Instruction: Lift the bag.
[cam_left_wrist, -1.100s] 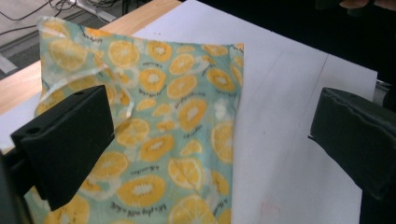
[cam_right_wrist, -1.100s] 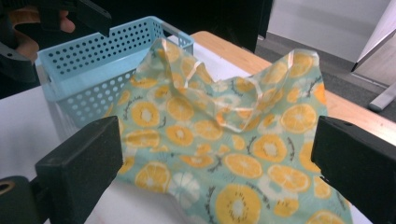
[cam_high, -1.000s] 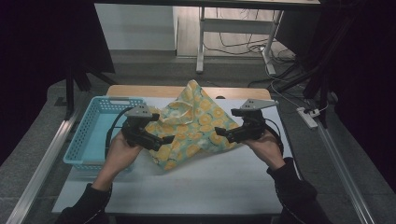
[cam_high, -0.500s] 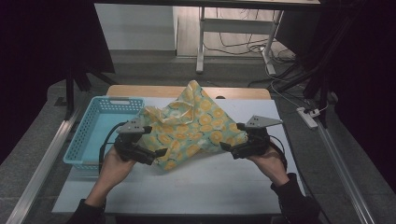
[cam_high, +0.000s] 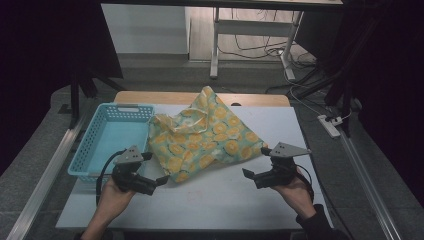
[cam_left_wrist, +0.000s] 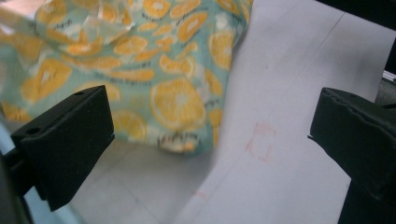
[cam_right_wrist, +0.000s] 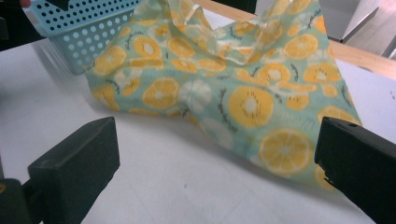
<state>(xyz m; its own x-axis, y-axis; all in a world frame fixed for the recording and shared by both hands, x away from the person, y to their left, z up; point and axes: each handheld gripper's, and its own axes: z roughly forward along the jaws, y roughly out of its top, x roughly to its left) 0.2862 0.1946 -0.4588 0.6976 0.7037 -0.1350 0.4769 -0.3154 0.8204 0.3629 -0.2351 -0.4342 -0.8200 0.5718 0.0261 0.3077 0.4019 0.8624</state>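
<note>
A teal cloth (cam_high: 207, 135) printed with orange slices lies crumpled on the white table (cam_high: 225, 200), its far corner peaked up. My left gripper (cam_high: 156, 168) stands open just off the cloth's near-left corner, not touching it. In the left gripper view the cloth (cam_left_wrist: 154, 79) lies ahead and to the left of the open left gripper (cam_left_wrist: 210, 126). My right gripper (cam_high: 256, 161) is open beside the cloth's near-right edge, with nothing in it. From the right gripper view, the cloth (cam_right_wrist: 233, 88) spreads just beyond the wide-apart jaws of the right gripper (cam_right_wrist: 217, 163).
A light blue perforated basket (cam_high: 107, 137) stands empty at the table's left, touching the cloth's left edge, and the basket (cam_right_wrist: 79, 23) is at the far left in the right gripper view. A faint red square mark (cam_left_wrist: 261, 142) is drawn on the tabletop. A power strip (cam_high: 330, 125) lies on the floor at right.
Both grippers held the cloth up a second ago; they have let go and drawn back toward the person. The cloth has settled on the table.
</note>
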